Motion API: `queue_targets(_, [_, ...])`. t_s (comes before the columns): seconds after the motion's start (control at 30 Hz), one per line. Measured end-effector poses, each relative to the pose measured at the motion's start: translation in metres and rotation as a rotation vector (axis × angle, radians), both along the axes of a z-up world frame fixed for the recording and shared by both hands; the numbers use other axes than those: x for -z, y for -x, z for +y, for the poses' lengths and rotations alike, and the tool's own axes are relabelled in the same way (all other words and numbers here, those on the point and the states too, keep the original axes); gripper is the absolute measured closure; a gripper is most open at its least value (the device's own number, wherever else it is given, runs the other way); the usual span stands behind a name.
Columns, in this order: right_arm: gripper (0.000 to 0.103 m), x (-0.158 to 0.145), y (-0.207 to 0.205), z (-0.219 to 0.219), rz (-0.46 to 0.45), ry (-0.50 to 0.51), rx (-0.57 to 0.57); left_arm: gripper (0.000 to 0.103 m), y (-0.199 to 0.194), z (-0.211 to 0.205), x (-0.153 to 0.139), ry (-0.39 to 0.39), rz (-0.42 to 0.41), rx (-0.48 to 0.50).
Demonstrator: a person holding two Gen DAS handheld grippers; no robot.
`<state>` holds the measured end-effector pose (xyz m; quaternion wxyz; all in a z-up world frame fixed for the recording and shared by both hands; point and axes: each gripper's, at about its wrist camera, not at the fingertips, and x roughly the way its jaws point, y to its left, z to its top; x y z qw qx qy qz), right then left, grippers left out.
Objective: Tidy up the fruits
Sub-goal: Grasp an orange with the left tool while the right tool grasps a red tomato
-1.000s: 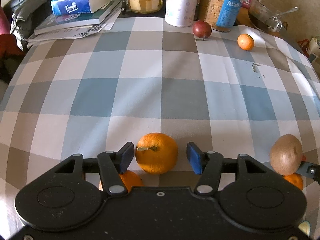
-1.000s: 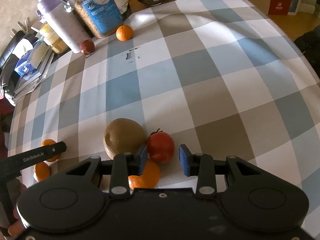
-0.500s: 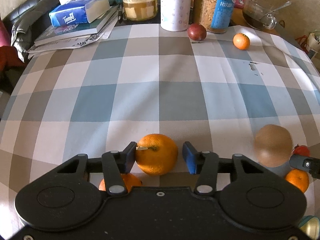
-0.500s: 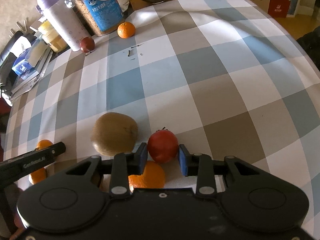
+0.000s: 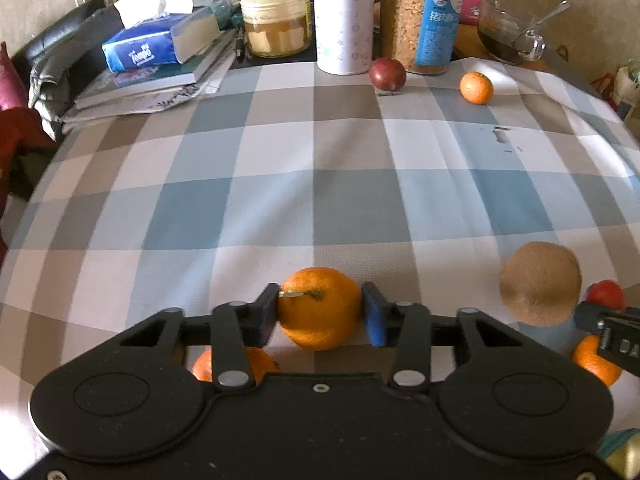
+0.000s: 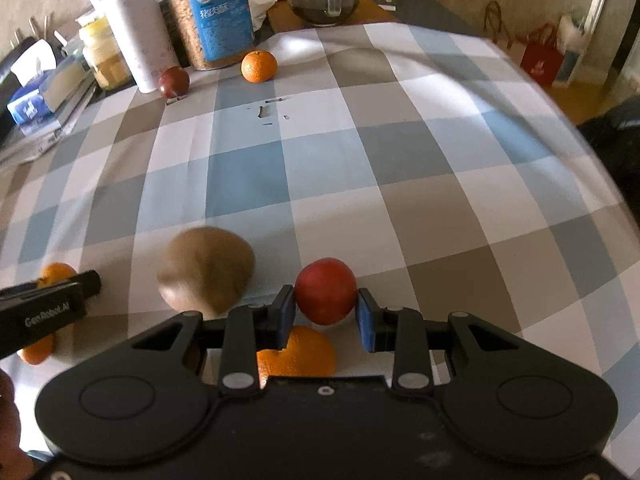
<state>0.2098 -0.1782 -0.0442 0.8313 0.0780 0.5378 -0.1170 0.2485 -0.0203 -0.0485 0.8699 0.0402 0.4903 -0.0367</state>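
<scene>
In the left wrist view my left gripper (image 5: 320, 317) has its jaws closing, and both blue pads touch the sides of a large orange (image 5: 322, 300) with a stem. A second orange (image 5: 236, 362) lies under the gripper body. In the right wrist view my right gripper (image 6: 325, 317) is shut on a red tomato (image 6: 326, 290), with another orange (image 6: 296, 352) below it. A brown kiwi (image 6: 206, 272) lies blurred between the two grippers. A small orange (image 6: 259, 66) and a dark red fruit (image 6: 174, 82) sit far back.
Along the far edge of the checked tablecloth (image 5: 320, 208) stand a white canister (image 5: 344, 20), a cereal jar (image 5: 420, 20), a yellow-lidded jar (image 5: 276, 20), a glass bowl (image 5: 508, 36), and a tissue box (image 5: 160, 44) on books. The table drops off at the right (image 6: 592, 152).
Both grippers' jaws have closed in, the left onto the large orange and the right onto the tomato. The kiwi has rolled away from the tomato toward the left gripper.
</scene>
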Motion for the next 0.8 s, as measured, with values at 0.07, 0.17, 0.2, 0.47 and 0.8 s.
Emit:
queue_targets(0.07, [0.070, 0.000, -0.001, 0.002, 0.008, 0.013, 0.003, 0.053, 0.000, 0.000, 0.000, 0.000, -0.003, -0.002])
queue_targets(0.17, [0.070, -0.001, -0.006, 0.002, 0.041, 0.005, 0.031, 0.054, 0.001, 0.002, 0.000, 0.019, 0.000, -0.006])
queue_targets(0.2, [0.070, -0.002, -0.007, 0.000, 0.049, -0.010, 0.041, 0.054, 0.001, 0.003, 0.000, 0.036, 0.004, -0.006])
queue_targets(0.47, [0.070, -0.010, -0.005, -0.019, 0.071, -0.163, 0.172, 0.054, 0.002, 0.008, -0.005, 0.082, -0.030, -0.021])
queue_targets(0.8, [0.070, -0.020, 0.000, -0.023, 0.024, -0.151, 0.228, 0.054, 0.003, 0.009, -0.010, 0.080, -0.080, -0.018])
